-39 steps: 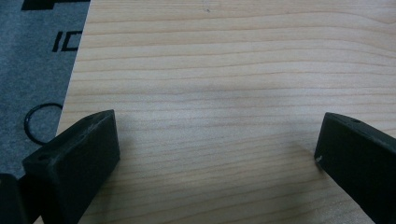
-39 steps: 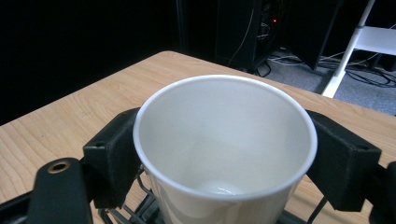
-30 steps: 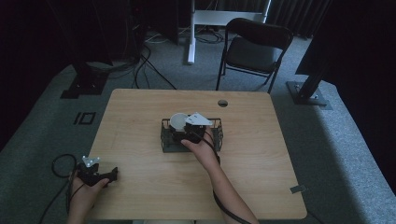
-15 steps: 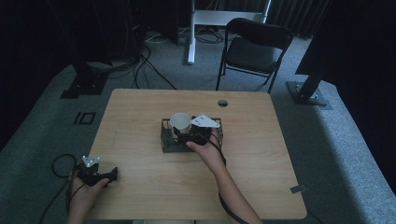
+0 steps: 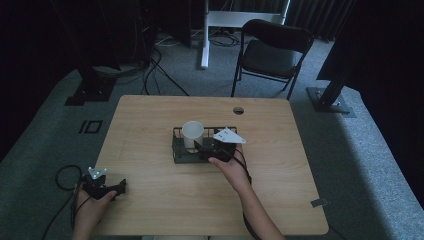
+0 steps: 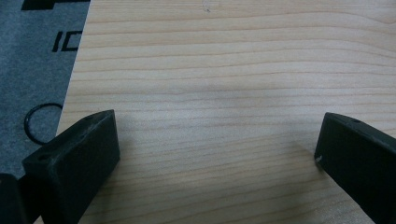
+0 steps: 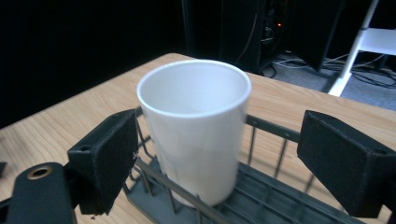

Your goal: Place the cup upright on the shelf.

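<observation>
My right gripper has its jaws spread wide and holds nothing; the white cup stands upright between them, not touched by either pad as far as I can tell. To take it well, I judge I should centre the cup between the jaws, keep them level across its wall below the rim, and close slowly so it does not tip against the wire basket it stands in. The cup is plain, smooth, empty and slightly tapered, probably slippery. My left gripper, well off to the left, hangs equally wide open over bare table, holding nothing.
</observation>
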Available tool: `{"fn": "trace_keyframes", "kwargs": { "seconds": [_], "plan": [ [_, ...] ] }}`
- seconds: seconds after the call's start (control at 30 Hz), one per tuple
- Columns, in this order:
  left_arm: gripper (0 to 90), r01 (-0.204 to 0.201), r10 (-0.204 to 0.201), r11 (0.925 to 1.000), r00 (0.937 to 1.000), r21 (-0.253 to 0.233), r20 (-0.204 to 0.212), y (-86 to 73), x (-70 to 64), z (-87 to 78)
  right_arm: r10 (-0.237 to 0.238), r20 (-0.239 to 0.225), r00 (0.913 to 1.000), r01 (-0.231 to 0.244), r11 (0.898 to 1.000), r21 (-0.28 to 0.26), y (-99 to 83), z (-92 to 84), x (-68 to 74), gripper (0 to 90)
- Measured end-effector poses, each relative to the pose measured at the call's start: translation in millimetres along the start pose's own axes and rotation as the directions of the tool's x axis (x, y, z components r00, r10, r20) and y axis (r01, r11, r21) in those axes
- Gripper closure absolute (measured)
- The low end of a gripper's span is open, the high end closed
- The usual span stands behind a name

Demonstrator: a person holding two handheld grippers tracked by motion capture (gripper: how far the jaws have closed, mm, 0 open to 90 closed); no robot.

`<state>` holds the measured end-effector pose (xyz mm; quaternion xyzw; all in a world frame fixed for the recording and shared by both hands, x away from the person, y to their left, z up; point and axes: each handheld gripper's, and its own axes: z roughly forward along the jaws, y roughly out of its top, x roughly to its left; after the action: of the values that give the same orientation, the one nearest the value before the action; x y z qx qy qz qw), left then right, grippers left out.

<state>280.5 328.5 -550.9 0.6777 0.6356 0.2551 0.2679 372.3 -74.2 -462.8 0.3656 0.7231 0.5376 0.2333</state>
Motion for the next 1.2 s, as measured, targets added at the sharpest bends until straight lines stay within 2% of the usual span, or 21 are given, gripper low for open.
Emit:
{"fn": "trace_keyframes", "kwargs": {
  "seconds": [0.23,0.37,1.2],
  "plan": [
    [0.3,0.000,0.000,1.0000,1.0000,0.000,0.000,0.0,0.0,0.0,-0.015,0.025,0.9996,0.015,1.000,0.011,-1.9,-12.5,-6.7,12.5],
    [0.3,0.000,0.000,1.0000,1.0000,0.000,0.000,0.0,0.0,0.0,-0.021,0.042,0.9989,0.021,1.000,0.018,-4.9,-21.4,-15.3,12.5],
    [0.3,0.001,-0.001,1.0000,1.0000,-0.001,0.000,0.0,-0.1,0.0,-0.009,0.135,0.9909,0.005,1.000,0.030,-30.8,-72.4,-59.8,13.0]
  ]
}}
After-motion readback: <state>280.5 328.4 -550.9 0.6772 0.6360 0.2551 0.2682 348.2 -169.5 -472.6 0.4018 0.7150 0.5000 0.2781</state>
